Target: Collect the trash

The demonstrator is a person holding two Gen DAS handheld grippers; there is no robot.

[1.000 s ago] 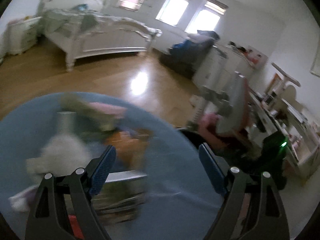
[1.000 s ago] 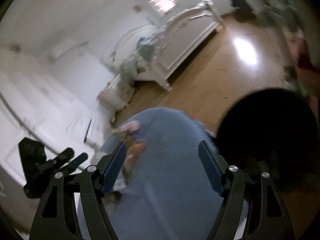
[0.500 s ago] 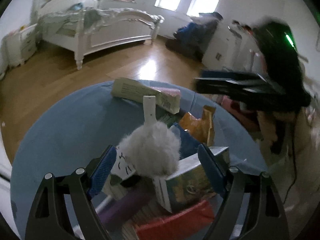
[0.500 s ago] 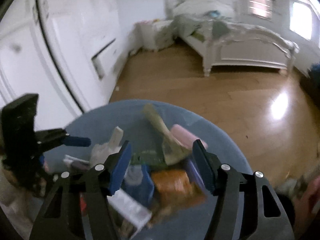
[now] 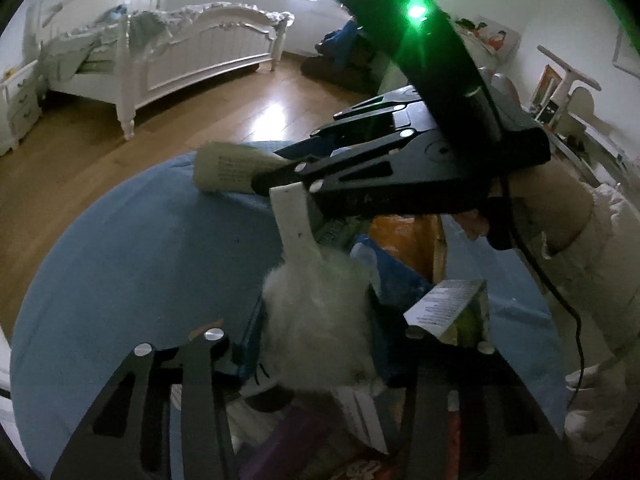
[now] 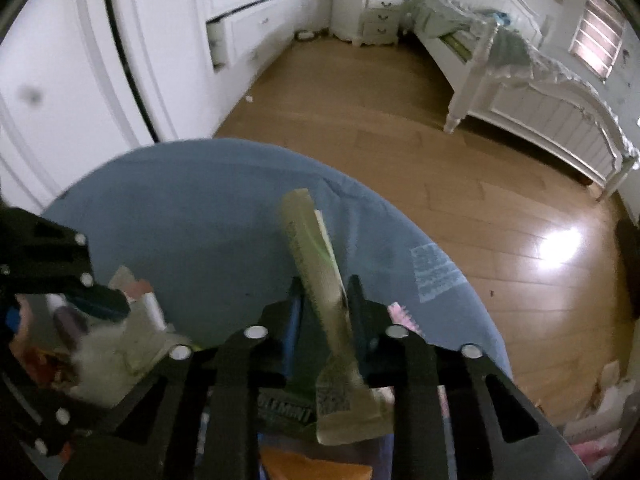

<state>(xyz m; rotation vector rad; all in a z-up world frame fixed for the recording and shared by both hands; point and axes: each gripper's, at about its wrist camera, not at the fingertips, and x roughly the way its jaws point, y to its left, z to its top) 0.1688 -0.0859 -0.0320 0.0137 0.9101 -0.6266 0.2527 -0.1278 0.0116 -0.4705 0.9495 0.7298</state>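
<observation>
A pile of trash lies on a round blue table [image 5: 140, 260]. My right gripper [image 6: 324, 296] is closing, and its pads press on a flat pale green packet [image 6: 316, 264] that sticks out past the fingertips. In the left wrist view the right gripper [image 5: 264, 182] reaches in from the right with that packet [image 5: 224, 168] at its tips. My left gripper [image 5: 316, 356] is closing around a white fluffy thing [image 5: 320, 320] with a white handle [image 5: 292, 216]. The fluff sits between its fingers, and the pads do not clearly press it. The left gripper [image 6: 116, 304] also shows at the left edge of the right wrist view.
An orange packet [image 5: 404, 240], a blue packet [image 5: 392, 276] and a printed box [image 5: 452, 308] lie beside the fluffy thing. A pink item [image 6: 404, 314] sits by the right fingers. Wooden floor, a white bed [image 5: 180, 48] and white cabinets [image 6: 240, 20] surround the table.
The right gripper swung in over the pile and shut on the pale green packet. The left gripper sank toward the fluffy thing and its jaws narrowed around it.
</observation>
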